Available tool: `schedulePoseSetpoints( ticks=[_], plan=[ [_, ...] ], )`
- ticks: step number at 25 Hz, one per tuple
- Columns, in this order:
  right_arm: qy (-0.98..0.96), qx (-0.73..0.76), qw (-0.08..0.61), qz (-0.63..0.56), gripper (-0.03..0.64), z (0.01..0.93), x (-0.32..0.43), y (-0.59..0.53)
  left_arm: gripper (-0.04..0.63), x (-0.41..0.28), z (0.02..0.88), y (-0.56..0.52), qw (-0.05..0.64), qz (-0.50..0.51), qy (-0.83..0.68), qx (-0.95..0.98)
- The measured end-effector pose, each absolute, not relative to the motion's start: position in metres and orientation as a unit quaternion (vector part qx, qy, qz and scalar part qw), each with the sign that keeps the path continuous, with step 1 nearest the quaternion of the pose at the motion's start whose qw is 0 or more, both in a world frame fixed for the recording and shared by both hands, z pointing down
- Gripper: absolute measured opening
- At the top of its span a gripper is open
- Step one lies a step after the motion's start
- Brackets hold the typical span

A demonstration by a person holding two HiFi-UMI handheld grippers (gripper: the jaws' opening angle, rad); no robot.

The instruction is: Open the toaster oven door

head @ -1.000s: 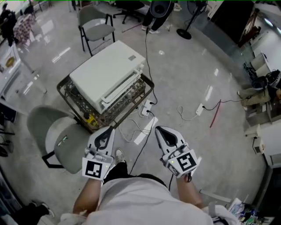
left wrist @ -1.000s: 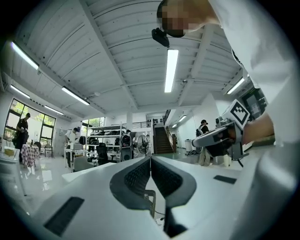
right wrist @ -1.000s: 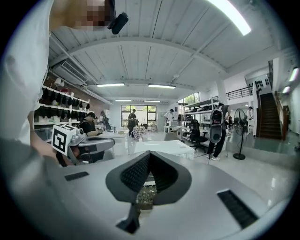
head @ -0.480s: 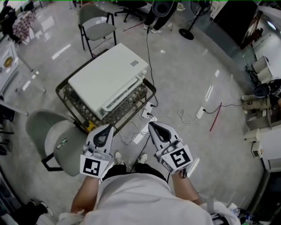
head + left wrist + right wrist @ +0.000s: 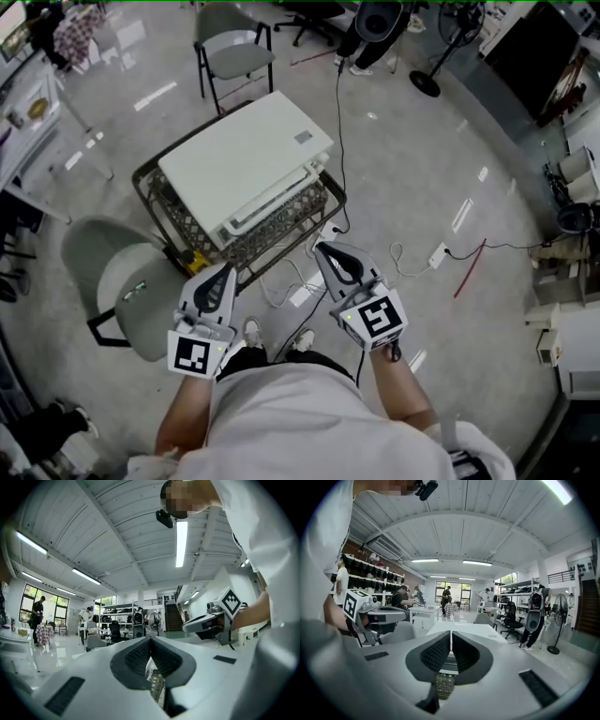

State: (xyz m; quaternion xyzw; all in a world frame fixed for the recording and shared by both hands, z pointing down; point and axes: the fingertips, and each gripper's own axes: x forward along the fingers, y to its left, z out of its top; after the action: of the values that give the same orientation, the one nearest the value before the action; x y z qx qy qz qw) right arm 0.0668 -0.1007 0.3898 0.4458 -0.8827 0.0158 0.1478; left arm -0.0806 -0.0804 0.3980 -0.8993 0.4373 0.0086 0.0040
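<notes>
Open workshop with a glossy grey floor (image 5: 412,169). The white box-shaped toaster oven (image 5: 239,159) sits on a dark wire-mesh cart (image 5: 281,223) ahead of the operator. Its door face is turned toward both grippers, and the door appears closed. The left gripper (image 5: 228,270) and the right gripper (image 5: 324,249) point at the cart from just short of it and touch nothing. The jaws of each are pressed together with nothing between them. Judged stage: approach. The door has not yet been reached, and the jaws must spread to take its handle.
</notes>
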Motion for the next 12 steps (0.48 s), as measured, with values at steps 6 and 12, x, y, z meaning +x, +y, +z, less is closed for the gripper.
schedulePoseSetpoints(
  ticks=[6,12],
  plan=[
    [-0.894,0.399,0.202,-0.023,0.045,0.411,0.053,-0.131,0.017,-0.082,0.403,-0.081,-0.006,0.007,0.452,-0.892],
    [-0.892,0.357,0.268,-0.064,0.118,0.445,0.031,-0.170,0.017,-0.092,0.406,-0.079,-0.011,0.002,0.469,-0.883]
  ],
)
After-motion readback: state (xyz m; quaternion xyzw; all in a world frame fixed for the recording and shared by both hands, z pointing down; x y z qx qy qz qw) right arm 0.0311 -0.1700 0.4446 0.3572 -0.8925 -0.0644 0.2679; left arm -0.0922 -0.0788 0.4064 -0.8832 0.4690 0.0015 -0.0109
